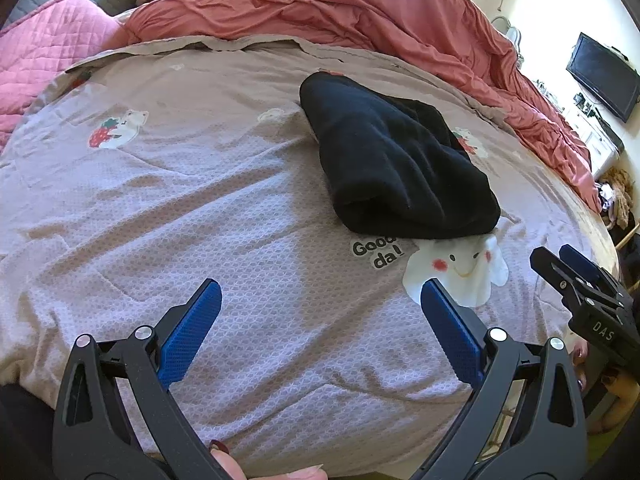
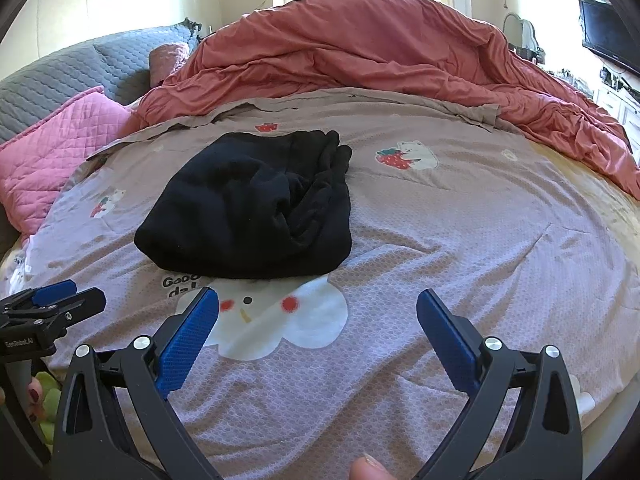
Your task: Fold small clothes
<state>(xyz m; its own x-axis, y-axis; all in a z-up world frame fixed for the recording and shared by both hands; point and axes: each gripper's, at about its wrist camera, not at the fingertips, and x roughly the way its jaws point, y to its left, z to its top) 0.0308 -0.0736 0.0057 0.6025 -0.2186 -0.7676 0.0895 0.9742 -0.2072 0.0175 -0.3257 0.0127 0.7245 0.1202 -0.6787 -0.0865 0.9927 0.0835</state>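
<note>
A black garment (image 1: 396, 160) lies folded in a thick bundle on the lilac printed bedsheet (image 1: 200, 208). It also shows in the right wrist view (image 2: 256, 208), ahead and left of centre. My left gripper (image 1: 320, 300) is open and empty, held above the sheet in front of and left of the garment. My right gripper (image 2: 318, 310) is open and empty, just short of the garment's near edge. The right gripper shows at the right edge of the left wrist view (image 1: 560, 264). The left gripper shows at the left edge of the right wrist view (image 2: 60, 300).
A rumpled coral duvet (image 2: 380, 48) is piled along the far side of the bed. A pink quilted pillow (image 2: 52, 152) and a grey one (image 2: 80, 68) lie at far left. A TV (image 1: 604, 76) hangs on the wall at right. The bed's edge runs close below both grippers.
</note>
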